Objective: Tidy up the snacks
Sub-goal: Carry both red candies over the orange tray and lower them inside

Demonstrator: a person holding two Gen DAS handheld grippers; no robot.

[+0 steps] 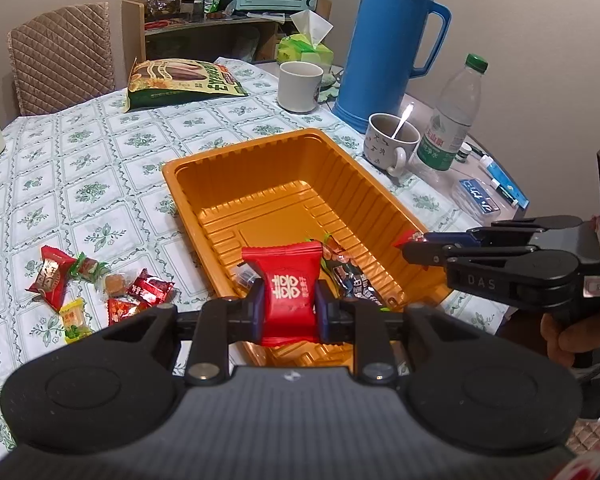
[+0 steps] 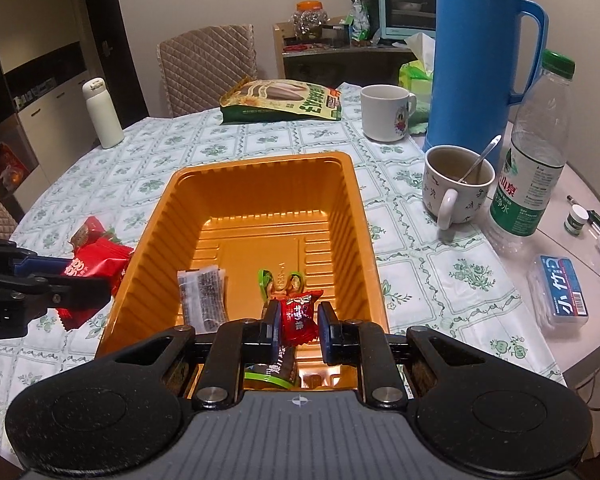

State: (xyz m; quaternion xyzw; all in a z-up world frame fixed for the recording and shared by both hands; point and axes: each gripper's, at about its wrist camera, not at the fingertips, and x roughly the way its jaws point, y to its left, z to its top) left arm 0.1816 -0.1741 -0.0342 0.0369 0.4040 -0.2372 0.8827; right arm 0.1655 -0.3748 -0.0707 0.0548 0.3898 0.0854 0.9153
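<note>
My left gripper (image 1: 288, 304) clamps the red double-happiness candy (image 1: 286, 288) over the orange tray's (image 1: 236, 152) near edge, ready to drop; my right gripper (image 2: 298, 326) pinches a small red candy (image 2: 297, 314) above the tray floor.

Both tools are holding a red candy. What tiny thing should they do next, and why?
Probably the right tool should open and drop its small red candy. It already hangs over the inside of the orange tray, just above the snacks lying there. The left tool, gripping the bigger red candy, looks to be at the tray's near edge, so it likely needs to move in first.
</note>
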